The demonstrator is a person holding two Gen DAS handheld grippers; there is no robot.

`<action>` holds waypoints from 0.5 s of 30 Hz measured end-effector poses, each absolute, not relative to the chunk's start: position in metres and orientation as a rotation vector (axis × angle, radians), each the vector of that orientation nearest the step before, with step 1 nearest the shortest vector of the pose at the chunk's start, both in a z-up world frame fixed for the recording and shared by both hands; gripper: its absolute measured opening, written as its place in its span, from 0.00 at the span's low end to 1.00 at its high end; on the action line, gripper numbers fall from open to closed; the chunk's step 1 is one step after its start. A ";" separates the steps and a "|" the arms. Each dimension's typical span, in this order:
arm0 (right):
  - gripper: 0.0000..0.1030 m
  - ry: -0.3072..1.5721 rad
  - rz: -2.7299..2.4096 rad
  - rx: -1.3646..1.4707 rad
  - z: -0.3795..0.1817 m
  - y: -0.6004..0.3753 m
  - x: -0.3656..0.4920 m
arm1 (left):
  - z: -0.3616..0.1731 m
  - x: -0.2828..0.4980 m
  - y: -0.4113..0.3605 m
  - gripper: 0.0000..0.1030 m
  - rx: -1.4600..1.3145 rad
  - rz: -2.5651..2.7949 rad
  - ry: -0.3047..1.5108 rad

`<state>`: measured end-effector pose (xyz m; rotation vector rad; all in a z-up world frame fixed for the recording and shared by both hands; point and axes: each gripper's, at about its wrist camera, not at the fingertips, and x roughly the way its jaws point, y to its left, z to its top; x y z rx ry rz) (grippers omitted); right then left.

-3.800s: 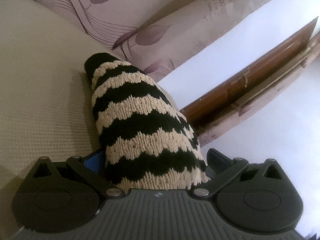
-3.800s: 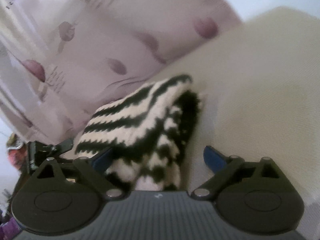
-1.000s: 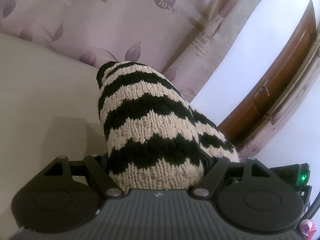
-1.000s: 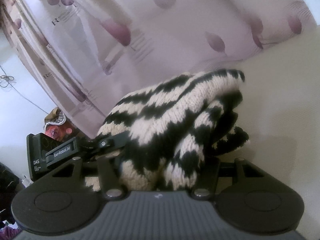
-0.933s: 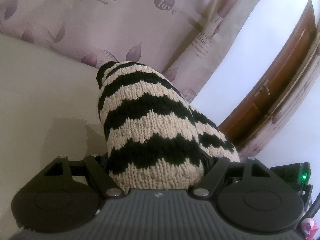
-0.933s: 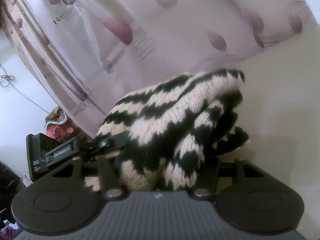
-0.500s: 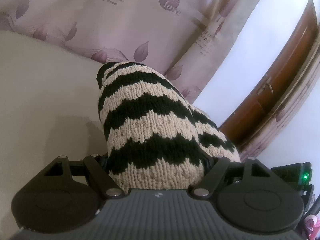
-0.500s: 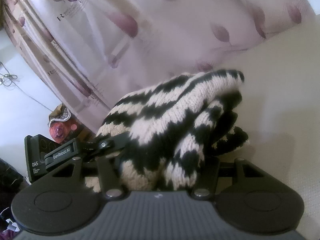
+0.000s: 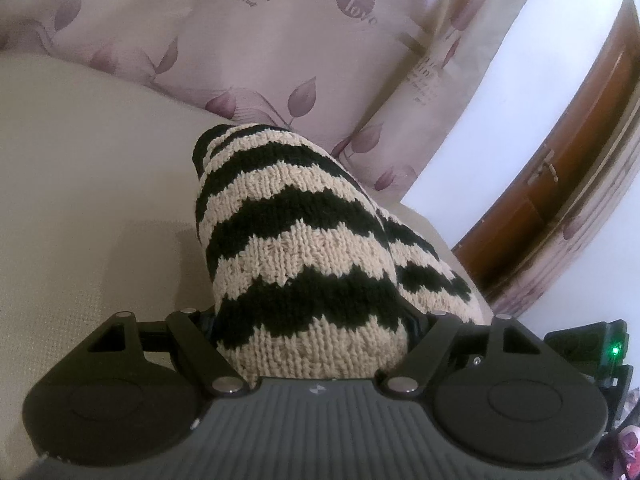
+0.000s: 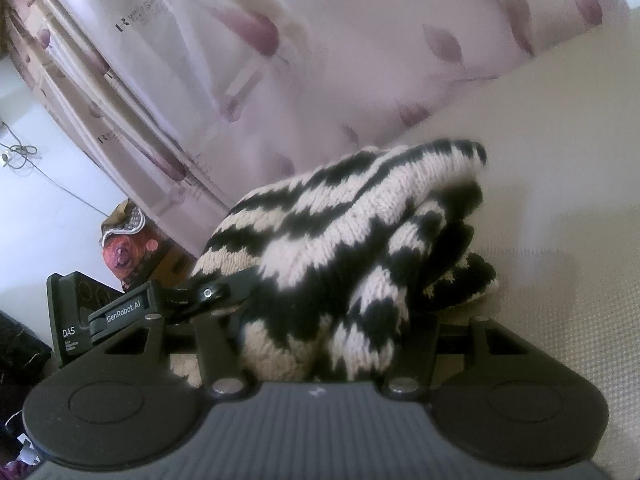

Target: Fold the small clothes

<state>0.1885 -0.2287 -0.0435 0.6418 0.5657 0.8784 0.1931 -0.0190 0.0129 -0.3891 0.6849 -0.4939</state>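
Left gripper [image 9: 312, 320]: jaws clenched on the striped knit garment [image 9: 296, 256], which bulges forward from between them. Over the last second the grip and the knit's drape look unchanged; only the curtain [image 9: 280, 32] behind slides a little (the pair is being carried, I judge, not folded).

Right gripper [image 10: 316, 340]: likewise clamped on the same garment [image 10: 340, 240], bunched in layers, its far hem touching the beige surface [image 10: 560, 160] ahead of the jaws. Fold appears mid-way.

Count: one garment, two grippers, one curtain.
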 end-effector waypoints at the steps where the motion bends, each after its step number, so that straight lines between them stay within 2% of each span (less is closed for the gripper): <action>1: 0.56 0.569 0.879 0.643 -0.045 -0.228 0.188 | 0.012 0.192 -0.018 0.74 -0.390 -0.491 0.688; 15: 0.56 0.620 0.879 0.652 -0.057 -0.222 0.190 | -0.008 0.188 -0.009 0.76 -0.397 -0.463 0.733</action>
